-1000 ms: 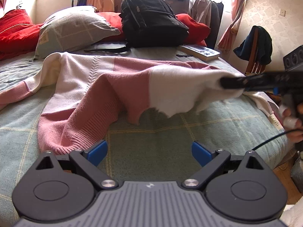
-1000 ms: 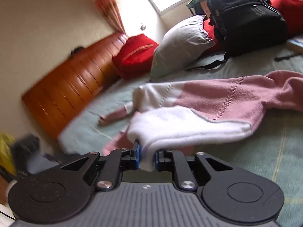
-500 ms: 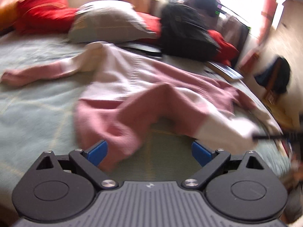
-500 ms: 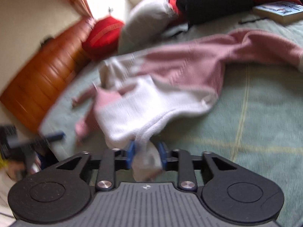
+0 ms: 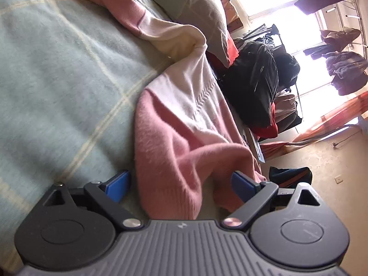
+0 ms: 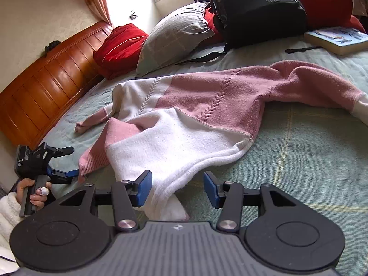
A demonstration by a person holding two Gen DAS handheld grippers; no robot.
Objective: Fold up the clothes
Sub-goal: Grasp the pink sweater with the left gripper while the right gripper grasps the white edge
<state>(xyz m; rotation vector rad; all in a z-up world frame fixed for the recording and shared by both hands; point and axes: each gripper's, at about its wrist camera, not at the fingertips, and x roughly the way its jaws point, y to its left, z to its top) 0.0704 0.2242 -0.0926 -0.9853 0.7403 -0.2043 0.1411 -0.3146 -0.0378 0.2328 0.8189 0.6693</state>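
In the left wrist view we count one pink and white sweater (image 5: 179,124) lying on the green checked bed (image 5: 57,73). Our left hand-held gripper (image 5: 181,184) is open, its two blue pads standing on either side of the pink hem without pressing it. One grey pillow (image 5: 197,11) and one black backpack (image 5: 255,82) lie beyond; the blanket left of the sweater is free.

In the right wrist view the right hand-held gripper (image 6: 178,188) has just been opening. The white sleeve end (image 6: 170,184) lies loose between its pads. We count one book (image 6: 335,39) and two red cushions (image 6: 119,46). The bed on the right is bare.
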